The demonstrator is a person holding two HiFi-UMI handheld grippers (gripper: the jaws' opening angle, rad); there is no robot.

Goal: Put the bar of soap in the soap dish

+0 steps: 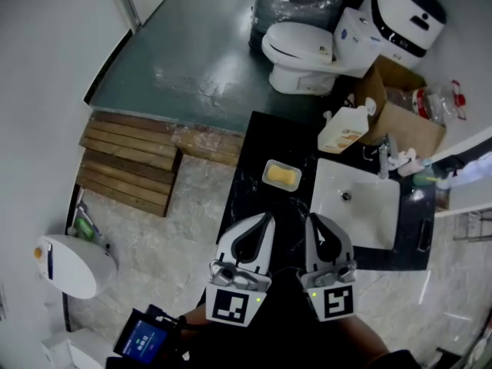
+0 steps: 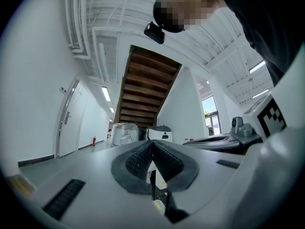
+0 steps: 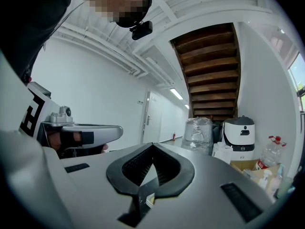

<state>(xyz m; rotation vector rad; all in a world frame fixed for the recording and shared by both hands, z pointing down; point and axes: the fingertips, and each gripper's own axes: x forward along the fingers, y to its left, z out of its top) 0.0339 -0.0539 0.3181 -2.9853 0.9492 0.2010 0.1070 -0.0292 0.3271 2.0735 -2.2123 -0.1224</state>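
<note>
A yellow bar of soap [image 1: 282,177] lies in a pale rectangular soap dish [image 1: 267,177] on the black counter [image 1: 254,152], left of the sink. Both grippers hover side by side near the counter's front edge, well short of the dish, and point toward it. My left gripper [image 1: 266,217] is shut with nothing between its pads. My right gripper [image 1: 310,220] is shut and empty too. In the left gripper view my left gripper [image 2: 152,144] shows its ribbed pads meeting at the tip. The right gripper view shows the same of my right gripper [image 3: 152,147].
A white sink basin [image 1: 357,202] with a faucet [image 1: 383,160] fills the counter's right side. A pump bottle [image 1: 344,129] and a cardboard box [image 1: 400,118] stand behind it. Beyond are a toilet [image 1: 300,52] and, to the left, wooden steps [image 1: 131,160].
</note>
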